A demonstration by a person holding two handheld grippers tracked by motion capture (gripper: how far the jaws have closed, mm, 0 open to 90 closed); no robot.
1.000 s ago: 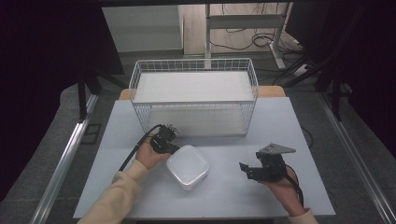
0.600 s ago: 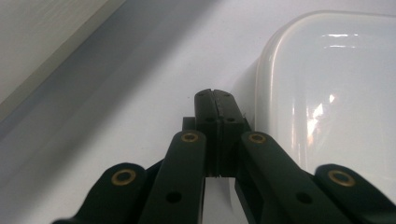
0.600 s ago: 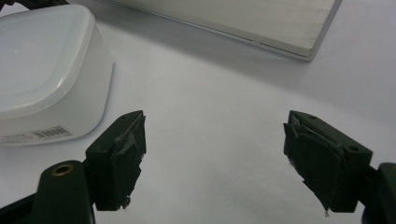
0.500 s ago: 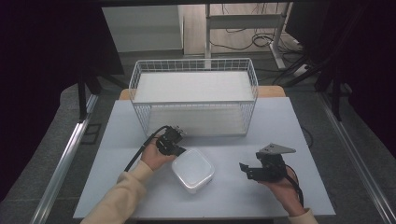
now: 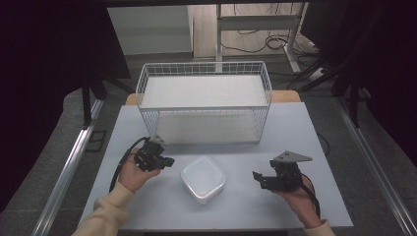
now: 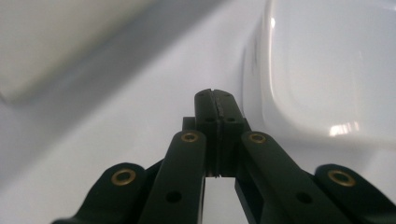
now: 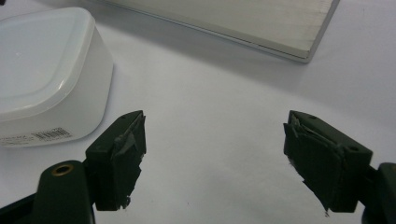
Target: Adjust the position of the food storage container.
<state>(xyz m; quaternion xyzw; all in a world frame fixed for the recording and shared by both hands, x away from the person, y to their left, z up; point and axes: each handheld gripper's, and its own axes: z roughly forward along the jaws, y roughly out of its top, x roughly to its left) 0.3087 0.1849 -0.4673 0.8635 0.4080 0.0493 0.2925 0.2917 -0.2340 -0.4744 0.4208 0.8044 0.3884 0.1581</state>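
Note:
A white square container with a lid (image 5: 203,179) sits on the pale table between the two hands. My left gripper (image 5: 168,161) is a short way left of it, apart from it and pointing at it. In the left gripper view its jaws (image 6: 215,100) are pressed together with nothing between them, and the container's side (image 6: 327,70) is just ahead on the right. My right gripper (image 5: 259,179) hovers to the container's right, open and empty. In the right gripper view its jaws (image 7: 215,158) stand wide apart over bare table, with the container (image 7: 46,70) at the upper left.
A white wire basket (image 5: 204,98) with a pale board floor (image 7: 233,18) stands at the back of the table, just behind the left gripper. The table's front edge (image 5: 221,227) is close under both forearms. Dark floor and cables surround the table.
The left gripper first moved right against the container, nudging it slightly right, then drew back to the left and off it. The right hand has stayed still.

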